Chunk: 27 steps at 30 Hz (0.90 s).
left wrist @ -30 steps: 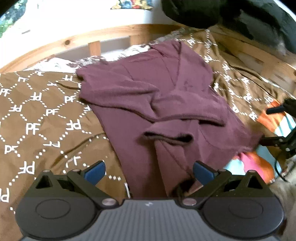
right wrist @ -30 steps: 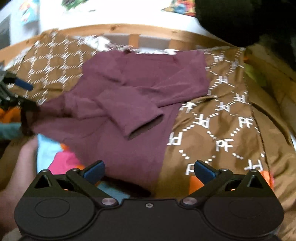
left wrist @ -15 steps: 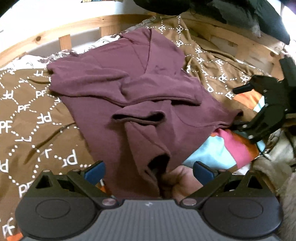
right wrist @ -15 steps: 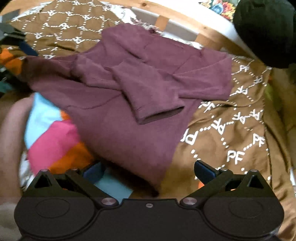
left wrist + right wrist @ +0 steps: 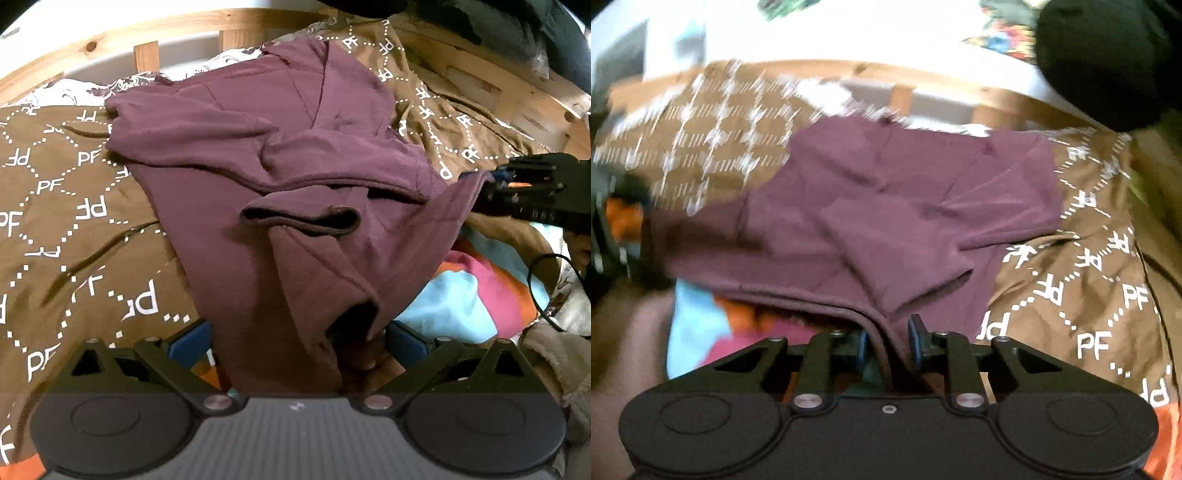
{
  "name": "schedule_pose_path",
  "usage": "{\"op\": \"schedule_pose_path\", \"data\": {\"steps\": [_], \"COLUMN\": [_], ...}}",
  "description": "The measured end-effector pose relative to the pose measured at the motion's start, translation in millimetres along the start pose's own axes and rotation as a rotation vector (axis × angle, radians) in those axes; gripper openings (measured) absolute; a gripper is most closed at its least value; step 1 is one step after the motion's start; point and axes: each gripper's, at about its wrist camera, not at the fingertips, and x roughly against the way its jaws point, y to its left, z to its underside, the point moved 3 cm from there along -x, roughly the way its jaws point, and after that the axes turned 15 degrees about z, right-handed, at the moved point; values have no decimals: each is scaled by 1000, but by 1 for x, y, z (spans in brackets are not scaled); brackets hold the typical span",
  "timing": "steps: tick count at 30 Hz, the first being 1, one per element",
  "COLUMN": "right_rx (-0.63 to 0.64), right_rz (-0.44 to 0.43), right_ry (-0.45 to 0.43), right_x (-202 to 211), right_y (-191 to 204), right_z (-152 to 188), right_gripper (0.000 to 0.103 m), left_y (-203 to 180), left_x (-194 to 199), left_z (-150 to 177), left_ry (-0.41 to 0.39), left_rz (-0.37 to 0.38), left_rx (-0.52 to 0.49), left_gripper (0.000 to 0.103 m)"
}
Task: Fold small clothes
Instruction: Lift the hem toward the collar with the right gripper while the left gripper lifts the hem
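A: How will the shirt handle?

B: I'd judge it light, soft and limp; it will sag wherever it isn't held, so the hem corners are the places to take it.

A: And its look?

B: Plum-coloured and rumpled, one sleeve folded across the body, lying on the brown blanket, its near edge over a bright patterned cloth.

A: The right gripper?

B: Its jaws are closing, the shirt's hem between them at the corner; the pads look to be pinching it.

A: The left gripper?

B: Spread wide, with the shirt's near edge draped between its jaws, not gripped.
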Motion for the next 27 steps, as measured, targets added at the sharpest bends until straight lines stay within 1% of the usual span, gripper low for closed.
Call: {"op": "schedule_pose_path", "data": {"steps": [3, 5, 7, 9, 11, 13, 16, 17, 18, 19, 20, 21, 22, 23, 24, 27], "right_rx": [-71, -93, -104, -109, -107, -101, -85, -80, -75, -71, -70, -67, -64, -61, -61, -61], "right_rz": [16, 28, 41, 46, 51, 54, 66, 69, 71, 71, 73, 75, 78, 82, 81, 88], "right_ry": [-14, -26, -38, -40, -40, -40, -36, -27, -10, 7, 22, 31, 32, 27, 21, 22], "right_x": [0, 2, 3, 3, 4, 4, 4, 3, 1, -1, -2, -2, -2, 0, 3, 12], "right_y": [-10, -14, -18, -18, -18, -17, -13, -11, -10, -9, -9, -8, -8, -8, -8, -10], "right_z": [-2, -3, -3, -3, -3, -2, 0, 1, 2, 3, 5, 6, 6, 6, 6, -1], "right_gripper": [18, 15, 14, 14, 14, 14, 15, 16, 16, 16, 16, 16, 14, 8, 6, 5], "left_y": [-1, -2, -2, -1, 2, 6, 10, 12, 13, 14, 15, 17, 17, 16, 15, 7], "left_x": [-1, 0, 2, 5, 9, 13, 17, 19, 21, 23, 25, 27, 30, 34, 37, 54], "left_z": [1, 1, 1, 2, 1, -2, -7, -9, -10, -11, -12, -13, -14, -18, -21, -40], "left_ry": [6, 5, 1, -2, -16, -50, -82, -87, -88, -91, -99, -111, -124, -146, -168, -251], "left_rz": [-14, -31, -48, -63, -75, -83, -125, -128, -131, -131, -124, -114, -105, -106, -113, -134], "left_rx": [-21, -26, -23, -13, 14, 43, 62, 64, 69, 84, 102, 122, 138, 147, 149, 115], "left_gripper": [101, 100, 96, 87, 82, 80, 60, 47, 41, 38, 27, 13, 8, 5, 4, 4]}}
